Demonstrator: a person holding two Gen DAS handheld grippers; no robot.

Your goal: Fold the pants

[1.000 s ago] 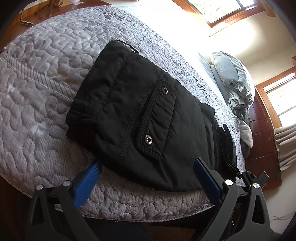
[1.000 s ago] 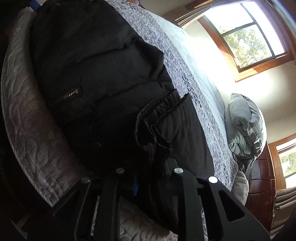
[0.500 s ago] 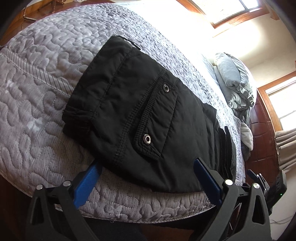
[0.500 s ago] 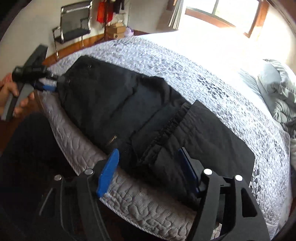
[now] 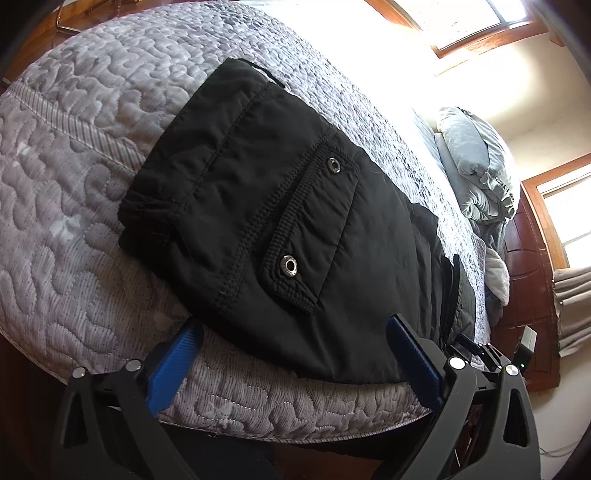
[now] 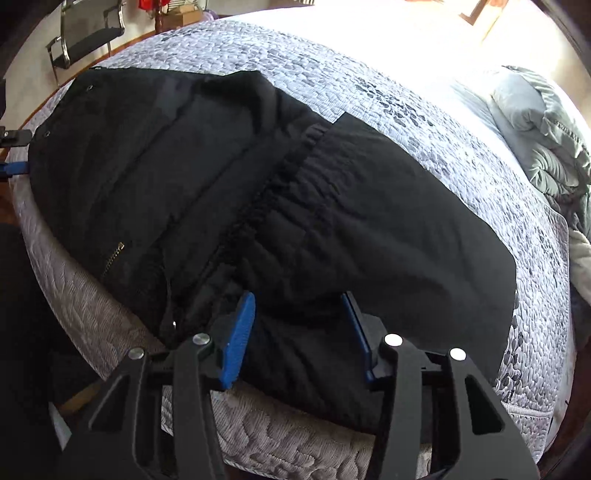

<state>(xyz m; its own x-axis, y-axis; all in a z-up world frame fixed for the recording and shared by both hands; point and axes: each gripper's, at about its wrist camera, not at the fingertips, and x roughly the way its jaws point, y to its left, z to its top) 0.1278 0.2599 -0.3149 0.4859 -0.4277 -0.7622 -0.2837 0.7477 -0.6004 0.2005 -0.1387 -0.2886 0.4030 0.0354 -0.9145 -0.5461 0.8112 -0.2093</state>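
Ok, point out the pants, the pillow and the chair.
pants (image 5: 258,206), left wrist view, fabric beside the flap pocket.
pillow (image 5: 476,158), left wrist view, middle of its grey bulk.
chair (image 6: 88,33), right wrist view, dark seat back.

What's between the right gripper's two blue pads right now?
In the right wrist view, a bunched edge of the black pants lies between the right gripper pads, which are closing but not yet pressing it.

black cargo pants (image 5: 280,236) folded over, lying flat mid-frame along the bed's (image 5: 66,229) near edge, snap pocket up
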